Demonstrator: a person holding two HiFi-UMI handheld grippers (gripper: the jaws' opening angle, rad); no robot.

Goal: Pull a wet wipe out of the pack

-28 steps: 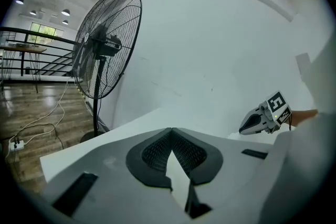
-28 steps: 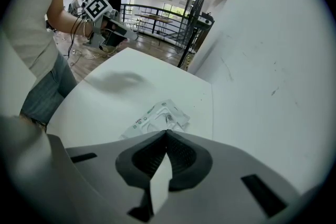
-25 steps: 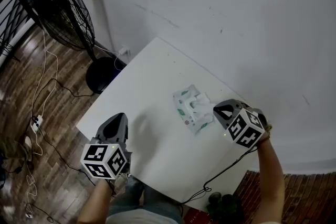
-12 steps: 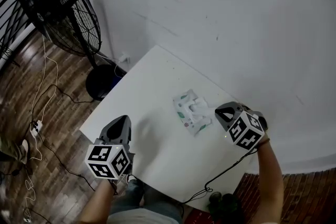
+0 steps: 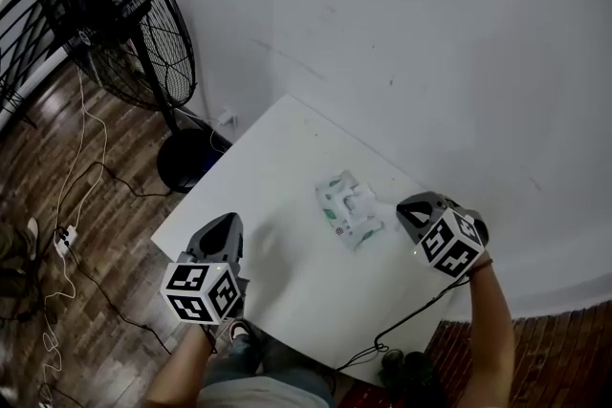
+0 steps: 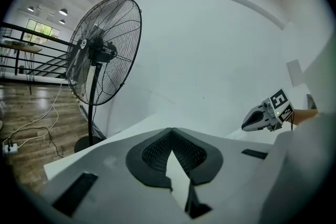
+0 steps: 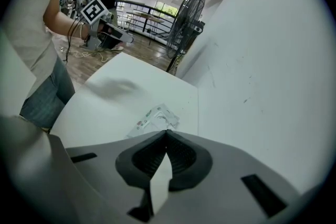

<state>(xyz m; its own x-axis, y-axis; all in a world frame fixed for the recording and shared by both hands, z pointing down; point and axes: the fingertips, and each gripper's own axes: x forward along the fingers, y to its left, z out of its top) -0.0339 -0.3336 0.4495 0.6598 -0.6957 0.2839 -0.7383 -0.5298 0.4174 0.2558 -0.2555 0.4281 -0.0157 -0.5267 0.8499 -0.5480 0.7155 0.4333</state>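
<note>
The right gripper (image 5: pixel 404 206) is held over the far right part of the white table (image 5: pixel 277 158), its two jaws pressed together at the tips with nothing between them, which its own view (image 7: pixel 167 134) shows plainly. Just ahead of those closed tips lies the wet wipe pack (image 5: pixel 348 209), flat on the tabletop near the wall, white with green print; from the right gripper view the pack (image 7: pixel 154 119) sits right beyond the jaw tips, with a crumpled white bit standing up at its middle. I can't say whether the gripper touches it. The left gripper (image 5: pixel 228 225) hangs at the near left edge of the table, well apart from the pack, and its jaws (image 6: pixel 170 131) are likewise shut and empty. Past the table's left corner a big black pedestal fan (image 5: pixel 117 10) stands on the wooden floor (image 5: pixel 57 234), with white cables (image 5: pixel 72 177) trailing beside its base. A pale wall (image 5: pixel 430 43) runs behind the table.
</note>
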